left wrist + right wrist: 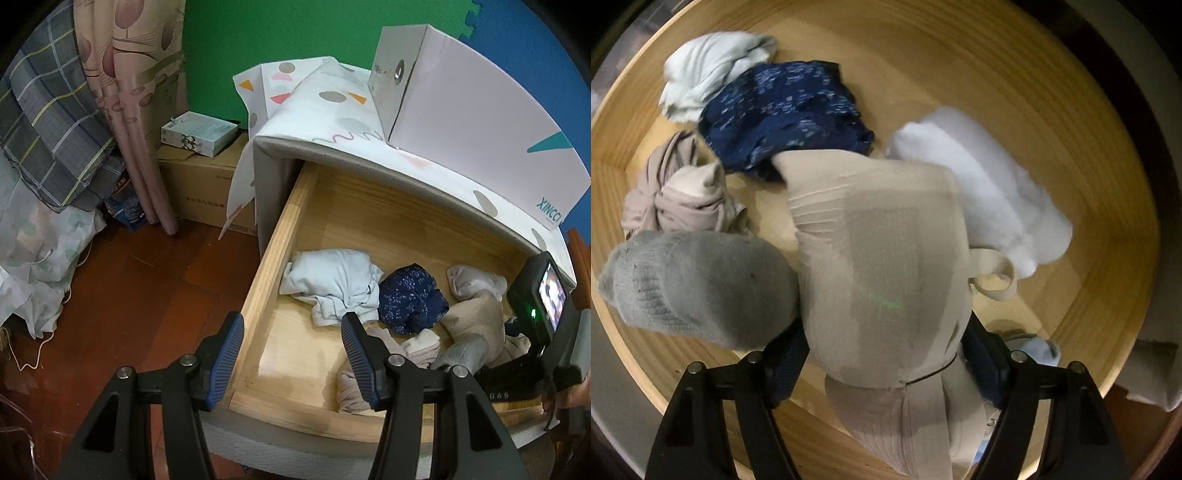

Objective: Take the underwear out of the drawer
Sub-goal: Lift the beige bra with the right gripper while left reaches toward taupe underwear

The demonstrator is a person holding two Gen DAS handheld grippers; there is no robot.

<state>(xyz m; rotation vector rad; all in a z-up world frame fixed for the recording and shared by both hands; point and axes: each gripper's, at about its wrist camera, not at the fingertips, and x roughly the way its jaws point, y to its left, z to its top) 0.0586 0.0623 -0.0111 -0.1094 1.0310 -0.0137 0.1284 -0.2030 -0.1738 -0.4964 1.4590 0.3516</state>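
The wooden drawer (280, 240) is pulled open and holds several crumpled garments. A beige undergarment (879, 258) fills the middle of the right wrist view, and my right gripper (886, 354) is shut on it, lifting it; its fingertips are hidden by the cloth. The same beige piece (476, 317) shows at the drawer's right in the left wrist view. A grey sock (698, 288) hangs beside it. Navy patterned underwear (410, 299) (783, 110) and a pale blue garment (336, 280) (713, 70) lie behind. My left gripper (291, 354) is open and empty over the drawer's front left corner.
A white fluffy sock (982, 192) and pinkish balled socks (679, 192) lie in the drawer (1089, 184). A white box (480, 122) stands on the cabinet top. Cardboard boxes (203, 184), curtains (136, 92) and bedding (48, 129) stand left on the red wood floor (140, 295).
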